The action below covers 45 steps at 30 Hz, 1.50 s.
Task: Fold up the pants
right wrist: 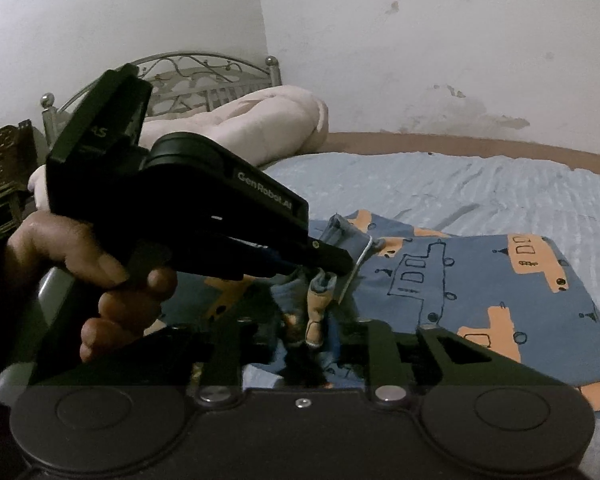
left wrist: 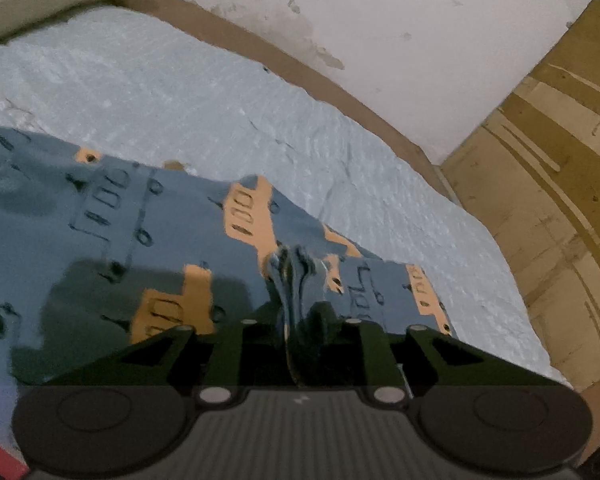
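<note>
Blue pants (left wrist: 148,216) with orange and outlined truck prints lie on a pale blue bed sheet (left wrist: 220,92). My left gripper (left wrist: 296,280) is shut on a bunched edge of the pants. In the right wrist view the pants (right wrist: 480,280) spread to the right. My right gripper (right wrist: 312,312) is shut on a gathered fold of the cloth. The left gripper (right wrist: 336,264) comes in from the left, held by a hand (right wrist: 92,264), its tips pinching the same bunched edge close beside mine.
A cream pillow (right wrist: 260,116) and a metal headboard (right wrist: 188,80) stand at the bed's far end. A stained white wall (right wrist: 420,40) runs behind the bed. A wooden panel (left wrist: 552,200) stands to the right of the bed.
</note>
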Motion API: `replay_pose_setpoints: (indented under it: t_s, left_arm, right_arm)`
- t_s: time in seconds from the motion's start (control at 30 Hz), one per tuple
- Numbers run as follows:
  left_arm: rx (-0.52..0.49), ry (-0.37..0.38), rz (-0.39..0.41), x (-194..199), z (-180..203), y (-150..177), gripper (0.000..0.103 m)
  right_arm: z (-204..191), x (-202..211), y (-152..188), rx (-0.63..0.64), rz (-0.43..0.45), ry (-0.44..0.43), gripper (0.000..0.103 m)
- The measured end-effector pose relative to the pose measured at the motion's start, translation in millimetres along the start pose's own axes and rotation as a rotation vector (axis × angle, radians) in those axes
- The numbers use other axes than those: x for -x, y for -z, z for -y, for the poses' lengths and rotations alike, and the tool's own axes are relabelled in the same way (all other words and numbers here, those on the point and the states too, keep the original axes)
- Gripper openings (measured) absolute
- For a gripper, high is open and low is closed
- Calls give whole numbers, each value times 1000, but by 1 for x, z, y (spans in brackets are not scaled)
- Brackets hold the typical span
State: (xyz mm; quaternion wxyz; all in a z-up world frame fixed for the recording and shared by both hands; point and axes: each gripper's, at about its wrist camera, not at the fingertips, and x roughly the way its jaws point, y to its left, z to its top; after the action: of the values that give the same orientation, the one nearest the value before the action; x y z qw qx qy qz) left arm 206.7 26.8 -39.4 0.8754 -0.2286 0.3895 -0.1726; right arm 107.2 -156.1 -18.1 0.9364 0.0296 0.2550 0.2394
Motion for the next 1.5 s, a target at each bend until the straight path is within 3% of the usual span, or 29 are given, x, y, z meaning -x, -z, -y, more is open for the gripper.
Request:
replay_pose_setpoints:
  t_s: [0.03, 0.07, 0.17, 0.23, 0.37, 0.53, 0.7, 0.83, 1.0, 1.1, 1.27, 1.5]
  left_arm:
    - [0, -12, 10, 2, 0, -1, 39]
    - [3, -25, 25, 5, 0, -2, 41]
    - [2, -64, 64, 9, 0, -5, 46]
    - [-10, -102, 86, 8, 2, -5, 55]
    - [-90, -198, 108, -1, 13, -1, 63]
    - [-180, -262, 96, -7, 23, 9, 71]
    - [-232, -296, 104, -9, 30, 18, 74]
    - [-196, -336, 118, -14, 31, 9, 89]
    - [-132, -349, 122, -19, 23, 0, 90]
    - [-204, -366, 118, -17, 27, 10, 90]
    - [-292, -384, 125, -5, 33, 31, 90]
    - [-338, -394, 151, 14, 41, 54, 90]
  right_arm:
    - [1, 3, 0, 8, 1, -4, 50]
    - [0, 10, 3, 15, 3, -6, 62]
    - [6, 23, 9, 29, 12, 4, 76]
    - [14, 29, 12, 28, 20, 23, 84]
    - [34, 35, 13, 14, 52, 103, 99]
    - [66, 25, 1, 38, 50, 273, 102]
    - [117, -24, -28, 162, -88, 411, 102]
    - [157, -56, -51, 132, -138, 481, 102]
    - [188, -68, -52, 33, -178, 519, 102]
    - [187, -57, -44, 16, -166, 513, 102]
    - [155, -18, -24, 111, -154, 494, 102]
    - [121, 36, 17, 169, -79, 584, 102]
